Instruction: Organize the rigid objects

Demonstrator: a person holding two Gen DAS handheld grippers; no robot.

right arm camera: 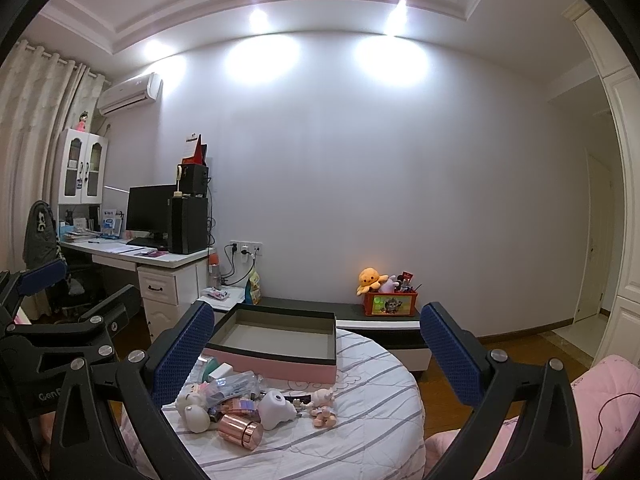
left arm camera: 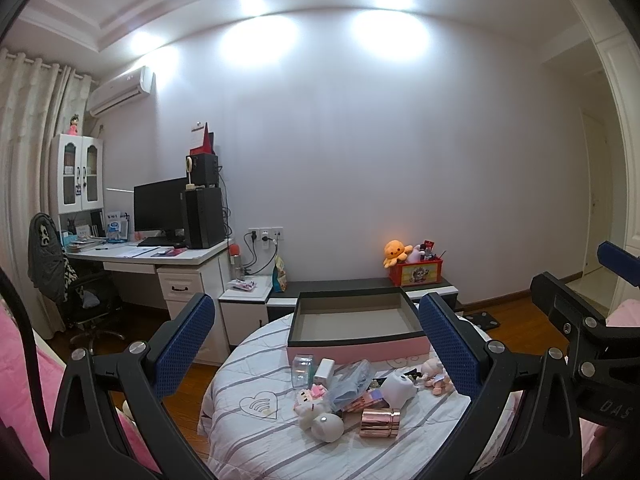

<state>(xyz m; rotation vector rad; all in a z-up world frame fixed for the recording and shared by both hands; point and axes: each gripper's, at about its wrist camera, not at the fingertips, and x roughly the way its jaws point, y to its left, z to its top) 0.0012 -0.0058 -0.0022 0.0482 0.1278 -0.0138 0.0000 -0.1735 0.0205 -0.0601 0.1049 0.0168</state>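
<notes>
A round table (left arm camera: 256, 448) (right arm camera: 372, 432) with a striped cover holds a heap of small items. A rose-gold cylinder (left arm camera: 379, 422) (right arm camera: 240, 432) lies at the front. Beside it are a white rounded piece (left arm camera: 397, 388) (right arm camera: 276, 404), small dolls (left arm camera: 434, 376) (right arm camera: 324, 402), a clear box (left arm camera: 303, 370) and a white block (left arm camera: 325, 371). Behind the heap stands an empty pink box (left arm camera: 356, 346) (right arm camera: 276, 364) with a dark rim. My left gripper (left arm camera: 316, 344) and right gripper (right arm camera: 316, 354) hover open above the table, holding nothing.
A low bench (left arm camera: 352, 286) behind the table carries a red bin (left arm camera: 416, 274) with an orange plush. A desk (left arm camera: 160, 256) with monitor, speakers and a chair (left arm camera: 60, 280) stands at left. Pink bedding (right arm camera: 600, 408) lies at the right and near left.
</notes>
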